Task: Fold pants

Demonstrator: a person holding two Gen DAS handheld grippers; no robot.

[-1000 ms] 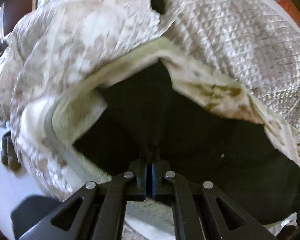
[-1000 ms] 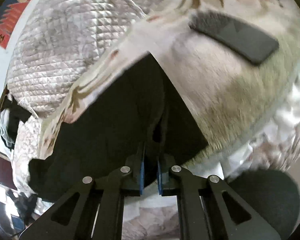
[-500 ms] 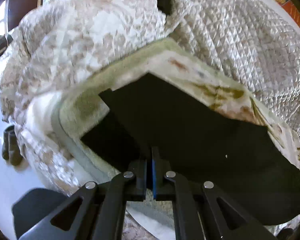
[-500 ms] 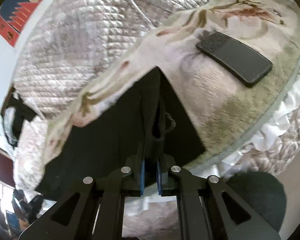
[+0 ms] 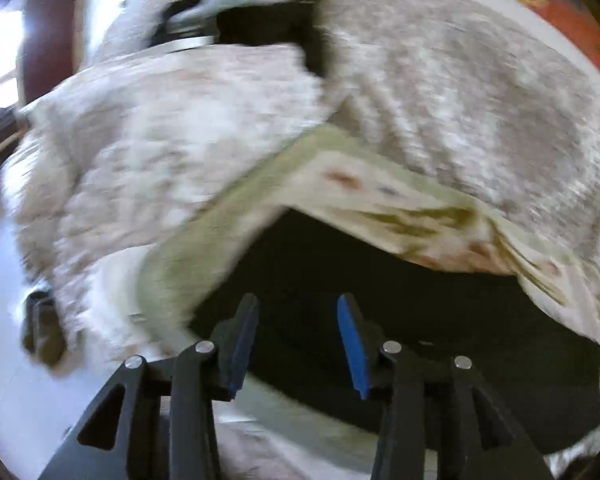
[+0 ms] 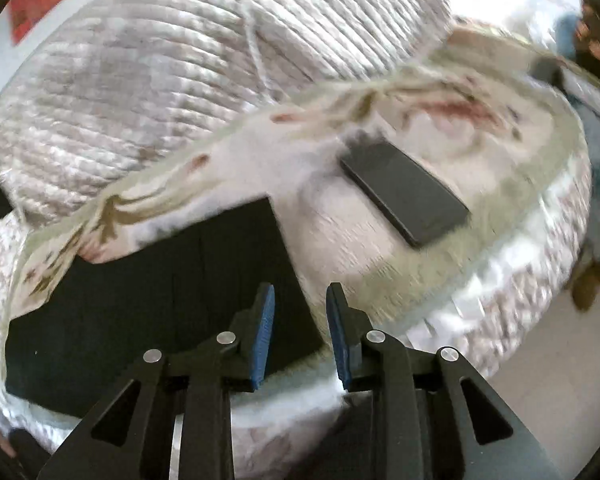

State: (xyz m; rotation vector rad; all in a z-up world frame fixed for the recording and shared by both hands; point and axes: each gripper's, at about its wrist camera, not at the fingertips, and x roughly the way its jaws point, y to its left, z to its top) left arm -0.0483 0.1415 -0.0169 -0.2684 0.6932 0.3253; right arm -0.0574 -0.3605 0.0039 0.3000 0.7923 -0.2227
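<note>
The black pants [image 5: 400, 320] lie flat on a pale floral blanket [image 5: 372, 184] on the bed. In the right wrist view the pants [image 6: 160, 292] fill the lower left, with their right edge just left of the gripper. My left gripper [image 5: 298, 344] is open and empty, just above the near edge of the pants. My right gripper [image 6: 300, 328] is open and empty, over the pants' right corner and the blanket [image 6: 340, 232].
A dark phone [image 6: 404, 192] lies on the blanket to the right of the pants. A quilted beige bedspread [image 6: 172, 60] is bunched up behind. Dark clothing [image 5: 260, 28] sits at the far end of the bed. The floor [image 6: 552, 360] shows at the right.
Both grippers were shut on the pants' edge and have opened and let go. The pants now lie flat on the blanket. Both grippers have drawn back a little.
</note>
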